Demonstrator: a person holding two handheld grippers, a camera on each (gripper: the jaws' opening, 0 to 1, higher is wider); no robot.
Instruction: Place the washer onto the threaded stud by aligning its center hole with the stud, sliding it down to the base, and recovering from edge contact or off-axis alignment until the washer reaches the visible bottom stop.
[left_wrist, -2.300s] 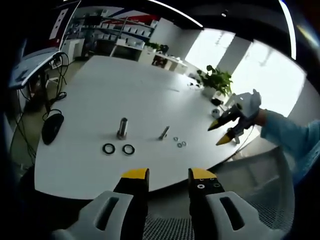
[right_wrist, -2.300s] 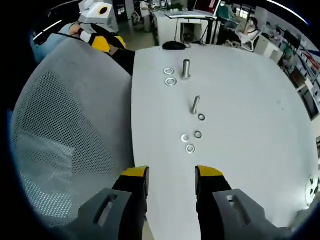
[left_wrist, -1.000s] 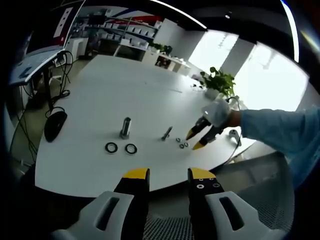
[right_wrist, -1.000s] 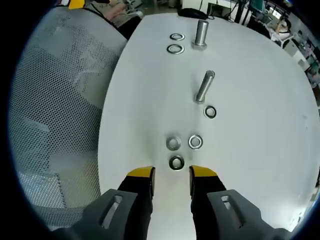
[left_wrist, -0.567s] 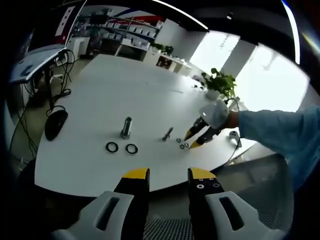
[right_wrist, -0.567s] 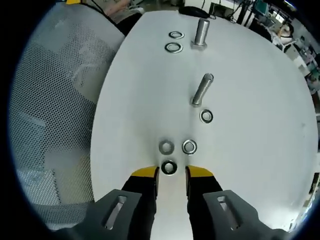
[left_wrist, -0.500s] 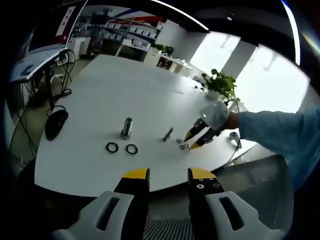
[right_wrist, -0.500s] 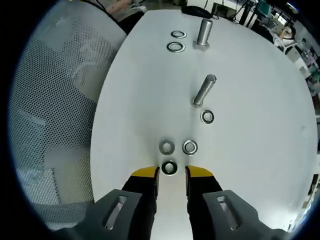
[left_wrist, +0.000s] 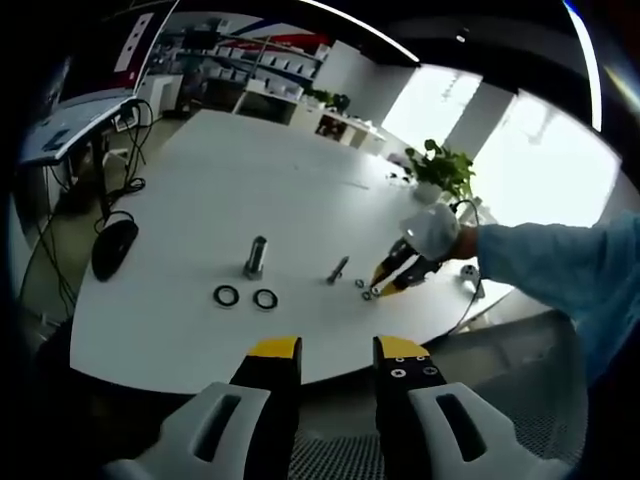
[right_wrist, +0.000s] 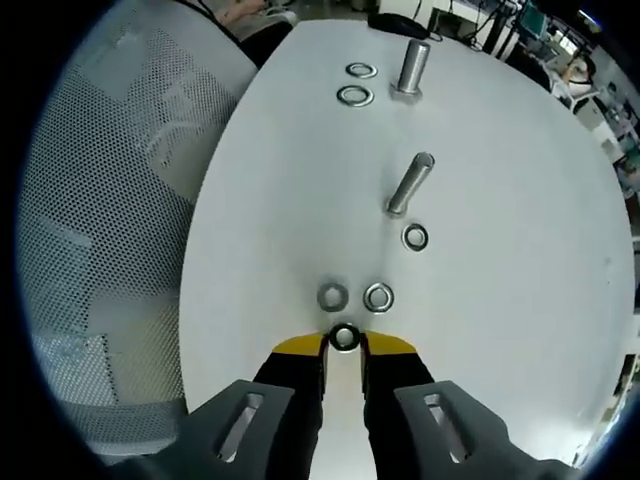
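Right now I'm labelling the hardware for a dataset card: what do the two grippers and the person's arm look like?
Left gripper: two black jaws with yellow tips on pale grey slotted mounts. Right gripper: the same build, black jaws, yellow tips, grey slotted bases; seen from the left gripper view it carries a white housing. The arm behind it wears a light blue sleeve.

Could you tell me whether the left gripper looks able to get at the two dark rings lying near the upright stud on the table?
Probably yes. The left gripper hangs open off the table's near edge, and bare white tabletop lies between it and the two dark rings beside the upright stud. The right gripper works off to one side.
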